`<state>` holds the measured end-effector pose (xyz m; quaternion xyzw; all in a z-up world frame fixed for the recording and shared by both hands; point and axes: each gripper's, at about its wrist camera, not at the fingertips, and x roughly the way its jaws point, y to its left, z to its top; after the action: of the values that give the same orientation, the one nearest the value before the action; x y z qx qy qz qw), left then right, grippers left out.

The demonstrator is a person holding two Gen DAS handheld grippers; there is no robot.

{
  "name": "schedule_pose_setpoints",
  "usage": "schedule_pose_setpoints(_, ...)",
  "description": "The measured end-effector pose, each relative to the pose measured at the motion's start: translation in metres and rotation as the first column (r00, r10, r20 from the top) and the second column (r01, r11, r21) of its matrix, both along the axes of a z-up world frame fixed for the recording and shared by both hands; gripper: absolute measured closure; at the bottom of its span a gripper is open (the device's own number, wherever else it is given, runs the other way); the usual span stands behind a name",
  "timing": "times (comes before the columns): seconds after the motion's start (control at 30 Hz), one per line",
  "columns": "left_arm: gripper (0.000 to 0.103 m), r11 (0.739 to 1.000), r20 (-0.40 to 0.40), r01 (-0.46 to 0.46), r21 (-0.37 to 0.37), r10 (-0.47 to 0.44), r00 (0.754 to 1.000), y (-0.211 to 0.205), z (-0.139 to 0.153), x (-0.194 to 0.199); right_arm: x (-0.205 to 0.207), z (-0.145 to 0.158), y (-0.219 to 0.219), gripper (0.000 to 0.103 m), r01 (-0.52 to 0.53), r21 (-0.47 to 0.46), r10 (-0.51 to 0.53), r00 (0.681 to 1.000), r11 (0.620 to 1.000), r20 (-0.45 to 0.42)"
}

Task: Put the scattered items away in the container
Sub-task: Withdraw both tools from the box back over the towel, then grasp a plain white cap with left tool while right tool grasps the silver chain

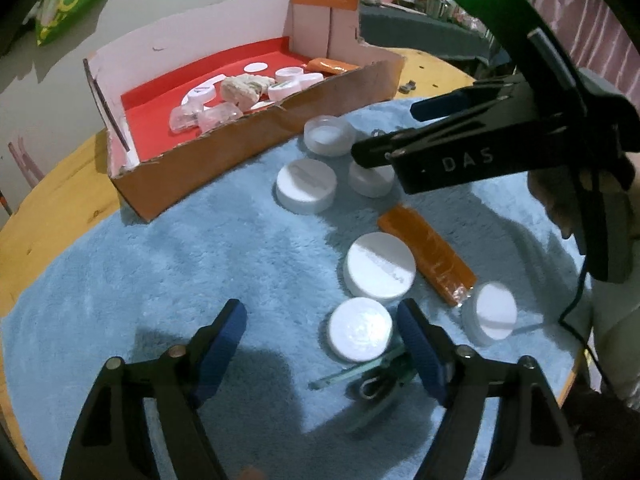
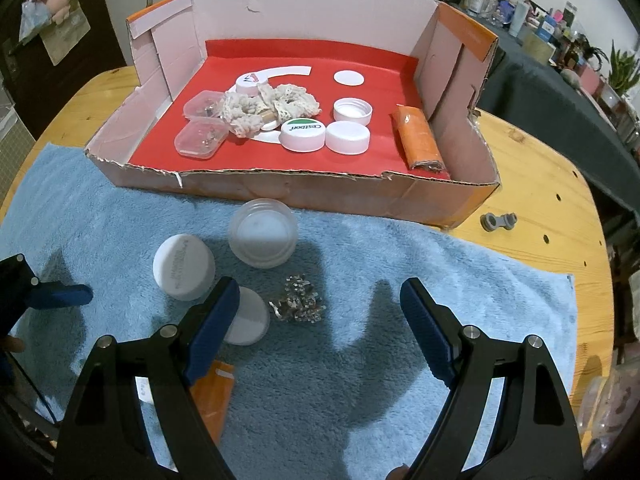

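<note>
A cardboard box [image 2: 280, 190] with a red floor holds white caps, clear cases, a lace piece and an orange packet [image 2: 420, 140]; it also shows in the left wrist view [image 1: 224, 156]. Several white caps lie on the blue towel [image 2: 360, 400], one near my left gripper [image 1: 359, 334]. An orange packet [image 1: 426, 254] and a small silver cluster [image 2: 298, 304] lie there too. My left gripper [image 1: 320, 340] is open and empty above the towel. My right gripper [image 2: 316, 320] is open and empty just behind the silver cluster; it shows in the left wrist view [image 1: 394, 128].
The towel lies on a round wooden table [image 2: 540, 200]. A small grey part [image 2: 498, 222] lies on the wood right of the box. A thin green-handled tool [image 1: 360, 376] lies by my left gripper's right finger. Cluttered shelves stand behind.
</note>
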<state>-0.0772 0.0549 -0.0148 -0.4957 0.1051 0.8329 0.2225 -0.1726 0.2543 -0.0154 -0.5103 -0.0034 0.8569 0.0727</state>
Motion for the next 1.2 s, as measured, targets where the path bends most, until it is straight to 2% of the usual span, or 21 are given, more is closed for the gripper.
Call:
schedule_pose_setpoints(0.07, 0.03, 1.0, -0.005, 0.002, -0.002, -0.002, 1.0, 0.0, 0.001, -0.001, 0.0, 0.0, 0.0, 0.021, -0.001, -0.001, 0.001, 1.0, 1.0, -0.004)
schedule_pose_setpoints(0.23, 0.047, 1.0, 0.0, 0.021, 0.018, -0.021, 1.0, 0.0, 0.006, 0.0, 0.0, -0.001, 0.001, 0.023, -0.005, -0.013, 0.005, 1.0, 1.0, -0.013)
schedule_pose_setpoints(0.3, 0.051, 0.999, 0.001, 0.028, 0.023, -0.028, 1.0, 0.0, 0.007, 0.0, 0.0, -0.001, 0.001, 0.031, -0.01, -0.023, 0.01, 1.0, 1.0, -0.017)
schedule_pose_setpoints(0.43, 0.061, 0.998, 0.002, 0.045, 0.039, -0.045, 0.999, 0.0, 0.008, 0.003, -0.001, -0.001, 0.0, 0.04, -0.023, -0.046, 0.022, 0.999, 0.999, -0.025)
schedule_pose_setpoints(0.67, 0.065, 0.996, 0.009, 0.063, 0.063, -0.064, 0.998, -0.002, 0.008, 0.004, 0.002, -0.002, 0.003, 0.048, -0.027, -0.099, 0.025, 0.999, 0.995, -0.028)
schedule_pose_setpoints(0.77, 0.069, 0.995, 0.015, 0.065, 0.077, -0.067, 0.998, -0.002, 0.008, 0.003, 0.005, -0.001, 0.003, 0.057, -0.034, -0.109, 0.03, 0.999, 0.993, -0.033)
schedule_pose_setpoints(0.9, 0.069, 0.994, 0.022, 0.061, 0.089, -0.063, 0.998, -0.004, 0.007, 0.002, 0.006, -0.001, 0.004, 0.066, -0.051, -0.135, 0.047, 0.998, 0.99, -0.034)
schedule_pose_setpoints(1.2, 0.069, 0.993, 0.022, 0.061, 0.098, -0.064, 0.998, -0.005, 0.008, 0.002, 0.006, -0.003, 0.012, 0.066, -0.048, -0.177, 0.041, 0.998, 0.983, -0.041)
